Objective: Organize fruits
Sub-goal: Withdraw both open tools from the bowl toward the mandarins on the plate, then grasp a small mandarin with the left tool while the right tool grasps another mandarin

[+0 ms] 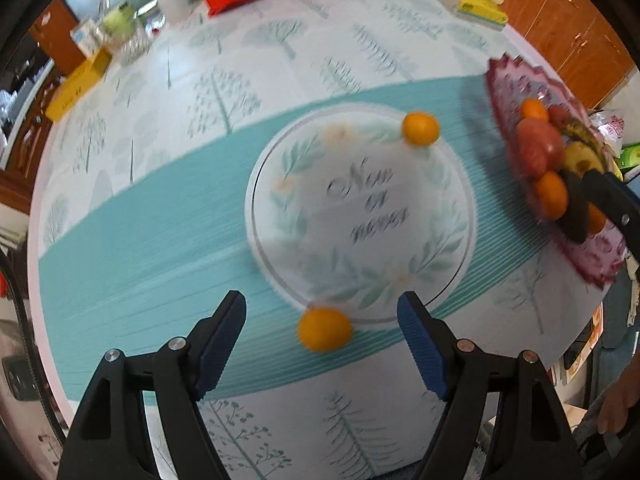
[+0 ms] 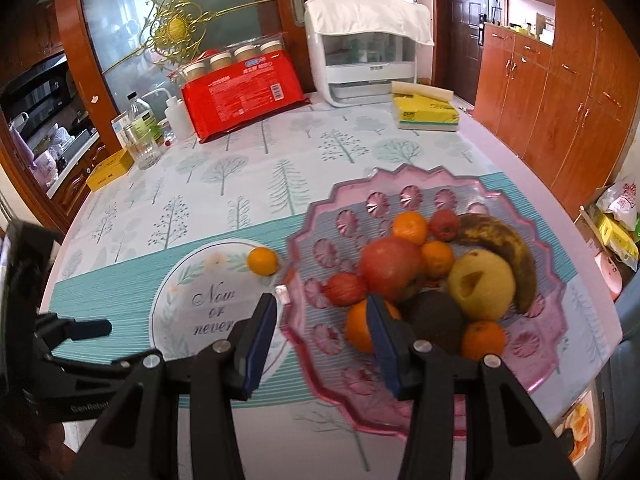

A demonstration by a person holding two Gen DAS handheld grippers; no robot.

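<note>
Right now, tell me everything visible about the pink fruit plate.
The pink fruit plate looks like translucent plastic, with a scalloped, pointed rim and a floor of pressed round flower shapes. It lies flat on the tablecloth, partly over the teal stripe, beside the printed circle. It holds a heap of fruit: a spotted banana, a red apple, a yellow pear, oranges and a dark avocado. The right gripper hovers open above its near-left rim.

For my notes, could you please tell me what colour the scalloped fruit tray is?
Translucent pink scalloped plastic tray with rosette patterns, clearest in the right wrist view.
</note>
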